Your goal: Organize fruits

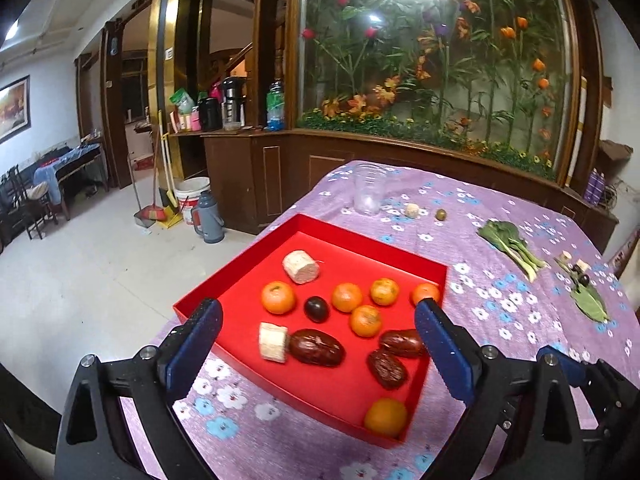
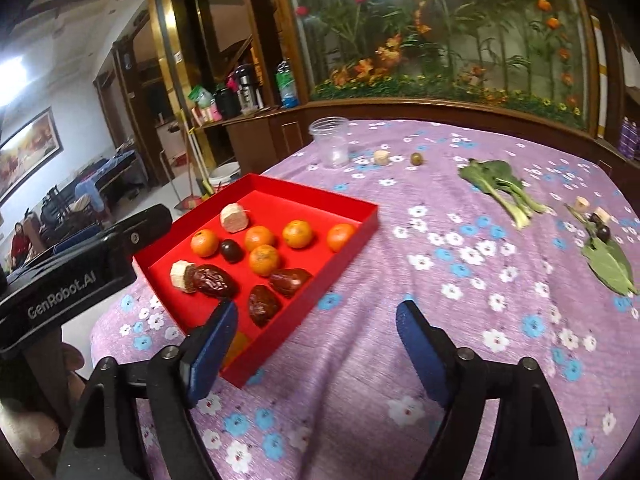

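Both sets of blue-padded jaws stand wide apart and hold nothing. Those of the left gripper (image 1: 318,320) hang over the red tray (image 1: 240,264), which holds six tangerines (image 1: 278,297), three dried dates (image 1: 317,347), a dark plum (image 1: 316,309) and two pale cut cylinders (image 1: 301,267). Those of the right gripper (image 2: 316,320) hover above the purple flowered cloth (image 2: 400,264) on the bench, just right of the tray. Farther back stand a clear plastic cup (image 2: 331,142), a small green fruit (image 2: 417,158) and leafy greens (image 2: 496,188).
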